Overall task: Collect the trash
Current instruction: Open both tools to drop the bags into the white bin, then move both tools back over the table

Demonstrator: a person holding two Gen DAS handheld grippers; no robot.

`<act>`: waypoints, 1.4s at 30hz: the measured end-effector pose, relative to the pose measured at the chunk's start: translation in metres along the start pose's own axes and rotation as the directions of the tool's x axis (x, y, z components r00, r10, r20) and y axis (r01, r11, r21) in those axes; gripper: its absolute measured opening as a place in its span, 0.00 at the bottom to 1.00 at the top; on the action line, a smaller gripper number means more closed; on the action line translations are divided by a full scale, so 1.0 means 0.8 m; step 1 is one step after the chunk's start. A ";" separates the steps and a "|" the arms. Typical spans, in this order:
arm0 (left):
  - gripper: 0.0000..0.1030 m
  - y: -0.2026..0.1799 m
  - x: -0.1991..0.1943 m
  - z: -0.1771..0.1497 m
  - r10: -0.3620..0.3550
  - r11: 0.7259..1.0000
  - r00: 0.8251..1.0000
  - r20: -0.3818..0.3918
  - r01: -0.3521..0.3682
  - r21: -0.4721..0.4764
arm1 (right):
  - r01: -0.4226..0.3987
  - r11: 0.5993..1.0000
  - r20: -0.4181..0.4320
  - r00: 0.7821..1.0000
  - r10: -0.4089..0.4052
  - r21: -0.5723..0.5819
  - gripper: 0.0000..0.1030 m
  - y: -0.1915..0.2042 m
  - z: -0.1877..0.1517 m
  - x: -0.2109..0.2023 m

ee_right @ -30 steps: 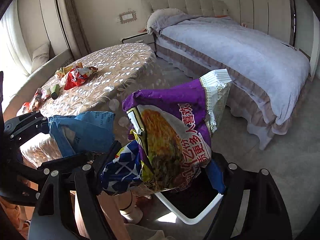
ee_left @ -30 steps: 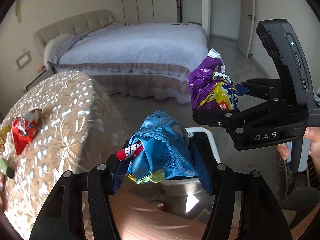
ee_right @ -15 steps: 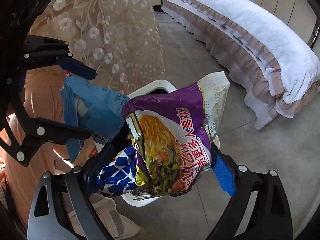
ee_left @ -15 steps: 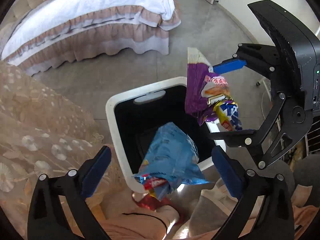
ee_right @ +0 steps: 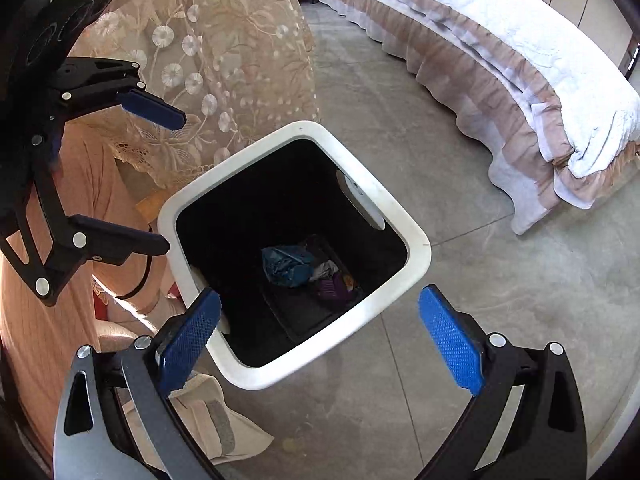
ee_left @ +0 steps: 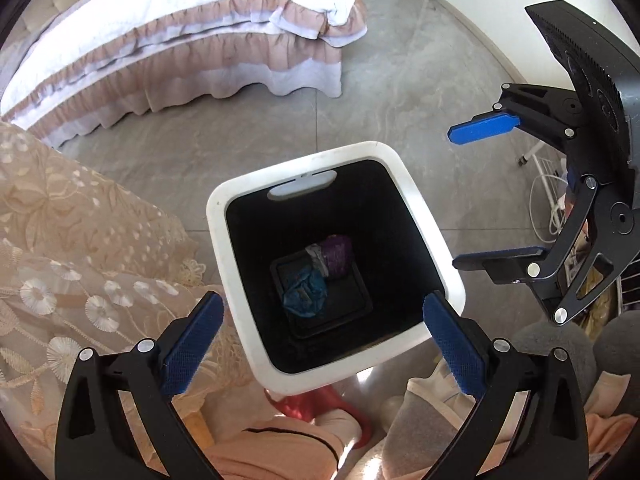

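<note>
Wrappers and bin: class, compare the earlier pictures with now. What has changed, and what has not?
Both jaws have just been opening: the left gripper let go of the blue wrapper, the right gripper of the purple wrapper. Both wrappers fell to the bottom of the bin. Bin and bed stayed put.

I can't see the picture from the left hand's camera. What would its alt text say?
Looking down into a white-rimmed bin on a grey floor, a blue wrapper and a purple wrapper lie at its dark bottom. The left gripper hangs open and empty above it, with the right gripper open alongside. A bed and a lace tablecloth edge the view.
</note>
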State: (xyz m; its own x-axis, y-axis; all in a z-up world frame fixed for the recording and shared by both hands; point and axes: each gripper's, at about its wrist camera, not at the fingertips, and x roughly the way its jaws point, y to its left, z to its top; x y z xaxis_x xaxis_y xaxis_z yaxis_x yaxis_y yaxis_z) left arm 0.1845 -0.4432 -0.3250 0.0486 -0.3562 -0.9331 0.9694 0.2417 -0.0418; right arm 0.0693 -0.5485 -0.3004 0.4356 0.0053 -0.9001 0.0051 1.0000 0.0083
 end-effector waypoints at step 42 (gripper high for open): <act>0.96 0.061 -0.404 -0.229 0.727 0.616 0.594 0.345 -0.340 -0.711 | -0.133 0.973 0.563 0.798 0.217 -0.188 0.96 0.271 0.219 -0.225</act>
State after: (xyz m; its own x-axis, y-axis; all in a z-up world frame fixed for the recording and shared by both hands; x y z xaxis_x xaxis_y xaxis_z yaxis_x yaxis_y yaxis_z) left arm 0.1719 -0.1506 -0.0909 0.8165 -0.3477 -0.4610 0.4094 0.9116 0.0376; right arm 0.1500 -0.3343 -0.0605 0.8550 0.2170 -0.4711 -0.2221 0.9740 0.0457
